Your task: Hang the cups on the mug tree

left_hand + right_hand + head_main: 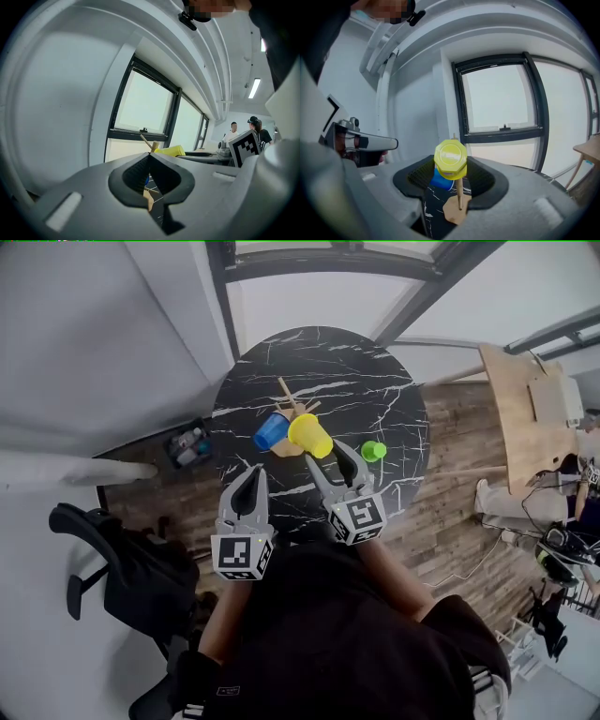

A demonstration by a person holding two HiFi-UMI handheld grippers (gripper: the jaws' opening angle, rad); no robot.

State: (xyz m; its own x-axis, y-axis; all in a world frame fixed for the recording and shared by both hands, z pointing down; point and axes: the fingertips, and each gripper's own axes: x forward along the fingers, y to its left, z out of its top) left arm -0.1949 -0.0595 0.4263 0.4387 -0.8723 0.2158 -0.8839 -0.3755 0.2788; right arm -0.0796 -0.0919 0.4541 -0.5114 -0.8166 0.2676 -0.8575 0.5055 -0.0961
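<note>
Yellow cup (309, 435), blue cup (271, 430) prob. on mug tree (287, 393).

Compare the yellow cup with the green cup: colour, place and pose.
The yellow cup hangs tilted on the mug tree, raised off the table; the green cup sits on the table itself. The yellow cup is right next to the blue cup; the green cup is alone, apart from the tree, to its right in the head view. Both are plain, single-coloured cups.
</note>
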